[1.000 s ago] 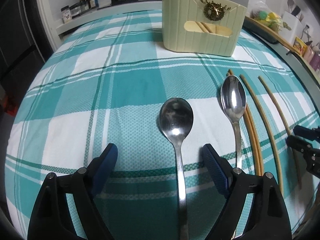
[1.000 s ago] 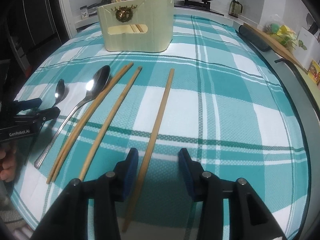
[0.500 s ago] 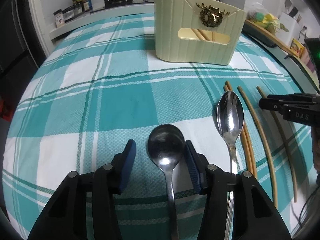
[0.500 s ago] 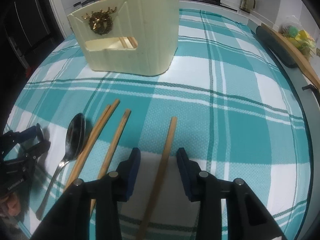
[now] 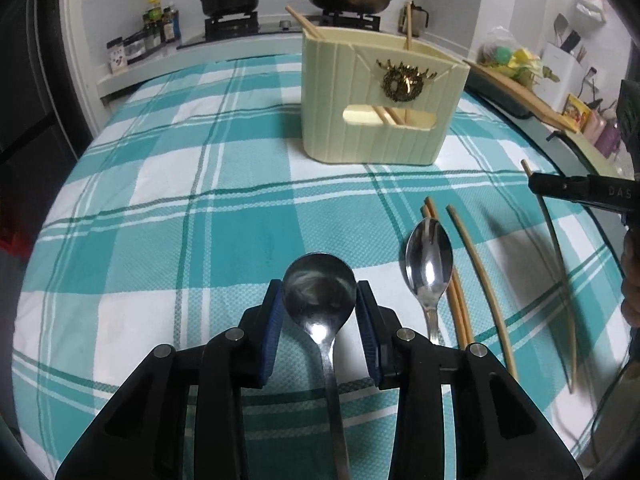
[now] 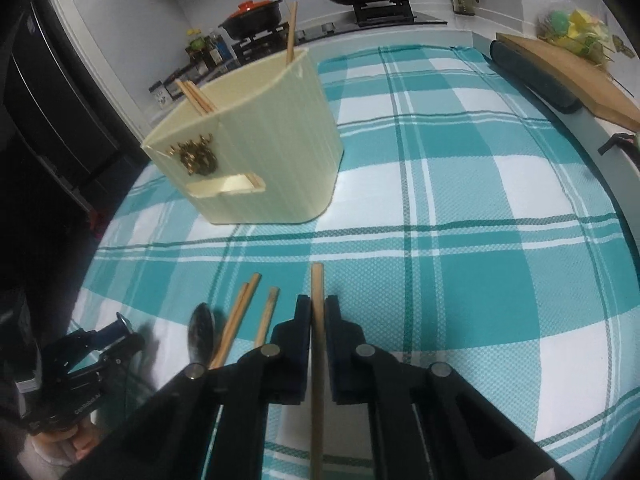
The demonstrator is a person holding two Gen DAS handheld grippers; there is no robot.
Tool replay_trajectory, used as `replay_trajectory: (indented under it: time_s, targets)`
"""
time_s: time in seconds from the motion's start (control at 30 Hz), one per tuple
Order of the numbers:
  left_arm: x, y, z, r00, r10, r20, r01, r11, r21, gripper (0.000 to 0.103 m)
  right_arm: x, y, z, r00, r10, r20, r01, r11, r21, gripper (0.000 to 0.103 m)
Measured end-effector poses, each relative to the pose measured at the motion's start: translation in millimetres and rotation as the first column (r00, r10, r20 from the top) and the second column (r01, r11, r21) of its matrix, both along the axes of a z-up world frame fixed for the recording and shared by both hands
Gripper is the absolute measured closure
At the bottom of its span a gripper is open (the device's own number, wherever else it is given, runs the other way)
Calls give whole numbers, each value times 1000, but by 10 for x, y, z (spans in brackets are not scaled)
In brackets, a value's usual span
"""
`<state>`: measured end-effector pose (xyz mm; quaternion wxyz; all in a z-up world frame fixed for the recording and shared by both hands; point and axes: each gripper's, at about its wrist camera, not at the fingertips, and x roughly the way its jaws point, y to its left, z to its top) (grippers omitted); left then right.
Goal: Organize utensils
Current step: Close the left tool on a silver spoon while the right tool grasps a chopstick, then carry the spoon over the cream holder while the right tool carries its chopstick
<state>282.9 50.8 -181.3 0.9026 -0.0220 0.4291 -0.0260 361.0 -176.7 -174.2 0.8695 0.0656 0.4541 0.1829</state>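
Left tool [image 5: 319, 312] has its blue pads on either side of the bowl of a round-bowled metal spoon [image 5: 320, 296], its jaws closing on it with the pads at the bowl's edges, the handle running back toward six o'clock between the arms. Right tool [image 6: 318, 332] is pinched narrow on a single wooden chopstick [image 6: 317, 308], held near its upper end so that the tip pokes out toward twelve o'clock. On the checked teal tablecloth [image 5: 168, 216] that covers the counter, an oval metal spoon [image 5: 428, 264] lies at about three o'clock from the held one, with a pair of chopsticks [image 5: 452, 288] touching its far side and one more chopstick [image 5: 480, 276] just beyond. The cream utensil holder [image 5: 376, 104] stands well apart at twelve to one o'clock, with several chopsticks already leaning in it. Judging by look, the spoon is stiff, fairly light, polished and slippery; a hold on the curved bowl could slide off or let the long handle swing down, so the neck just behind the bowl seems the surer place. The chopstick is very light and rigid, its plain wood giving the pads some bite, but it is thin and round and may pivot when held so near one end; a hold closer to its middle would steady it for the drop into the holder.
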Motion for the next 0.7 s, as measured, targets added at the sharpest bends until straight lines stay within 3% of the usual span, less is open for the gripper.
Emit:
replay_trajectory:
  time_s: [0.3,0.7]
  targets:
    - [-400,132,607,990,10,142,-4,999,-46,67,-678,-19,720,979,22,203,-32,998,46,96]
    - [-730,288,1150,963,40,267,-10,994,-112,68,-1439,-32,1287,898,1,439,-13,1000,24,96]
